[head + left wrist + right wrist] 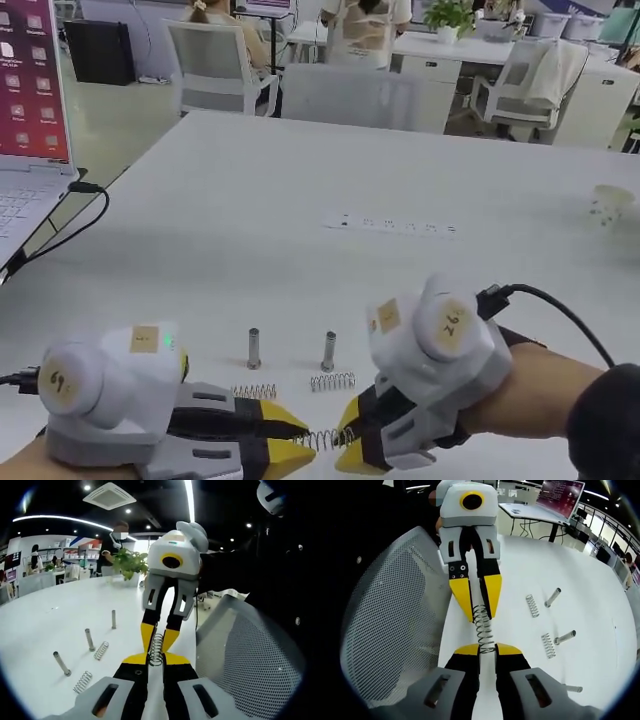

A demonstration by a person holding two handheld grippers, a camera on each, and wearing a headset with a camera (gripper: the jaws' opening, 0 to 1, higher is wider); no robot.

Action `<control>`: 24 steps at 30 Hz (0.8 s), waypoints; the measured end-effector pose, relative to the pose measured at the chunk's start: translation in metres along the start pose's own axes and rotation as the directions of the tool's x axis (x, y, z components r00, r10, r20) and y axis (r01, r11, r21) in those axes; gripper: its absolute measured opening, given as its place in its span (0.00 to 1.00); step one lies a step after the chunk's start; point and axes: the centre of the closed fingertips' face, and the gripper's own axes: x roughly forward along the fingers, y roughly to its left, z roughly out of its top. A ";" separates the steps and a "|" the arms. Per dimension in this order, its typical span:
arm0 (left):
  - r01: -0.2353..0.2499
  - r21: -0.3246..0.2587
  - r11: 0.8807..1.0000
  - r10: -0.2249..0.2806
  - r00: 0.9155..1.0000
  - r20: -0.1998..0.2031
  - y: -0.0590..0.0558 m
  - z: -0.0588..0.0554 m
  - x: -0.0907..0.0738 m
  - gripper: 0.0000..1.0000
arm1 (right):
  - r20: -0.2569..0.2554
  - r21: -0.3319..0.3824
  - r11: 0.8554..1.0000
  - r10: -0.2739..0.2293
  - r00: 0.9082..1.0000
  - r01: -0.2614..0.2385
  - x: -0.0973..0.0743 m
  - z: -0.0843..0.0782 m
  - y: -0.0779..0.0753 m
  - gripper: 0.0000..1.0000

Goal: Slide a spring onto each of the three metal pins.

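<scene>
A short coil spring hangs just above the white table, stretched between my two grippers, which face each other tip to tip. My left gripper is shut on one end of it. My right gripper is shut on the other end. Two upright metal pins stand just beyond the grippers. Three pins appear in the left gripper view. Two loose springs lie on the table by the pins.
A laptop with a black cable sits at the far left. A white power strip lies mid-table and a paper cup stands at the right. A mesh chair is close beside the grippers. People stand at desks behind.
</scene>
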 end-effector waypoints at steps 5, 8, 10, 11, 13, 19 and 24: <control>0.000 0.008 1.000 0.000 1.000 -0.008 0.000 -0.002 0.001 0.02 | 0.025 0.015 1.000 -0.003 1.000 0.002 -0.007 0.007 -0.001 0.08; 0.002 0.022 1.000 -0.002 1.000 -0.030 -0.001 -0.006 0.003 0.02 | 0.058 0.033 0.999 0.011 0.998 -0.013 -0.011 0.016 0.002 0.08; 0.008 0.031 0.999 -0.007 0.999 -0.038 -0.003 -0.007 0.004 0.02 | 0.088 0.042 0.999 0.022 0.996 -0.025 -0.014 0.026 0.004 0.08; 0.009 0.031 0.999 -0.007 0.999 -0.040 -0.003 -0.007 0.004 0.02 | 0.090 0.040 0.999 0.025 0.996 -0.029 -0.014 0.028 0.005 0.06; 0.004 0.031 1.000 -0.003 0.999 -0.044 -0.002 -0.008 0.003 0.02 | 0.085 0.033 0.999 0.025 0.996 -0.028 -0.015 0.033 0.006 0.00; 0.002 0.034 0.999 -0.001 0.999 -0.041 -0.001 -0.008 0.002 0.02 | 0.051 0.021 0.999 0.030 0.998 -0.031 -0.012 0.034 0.007 0.04; 0.002 0.034 0.999 0.000 0.999 -0.040 -0.001 -0.007 0.001 0.02 | 0.038 0.014 1.000 0.023 0.999 -0.023 -0.013 0.035 0.007 0.06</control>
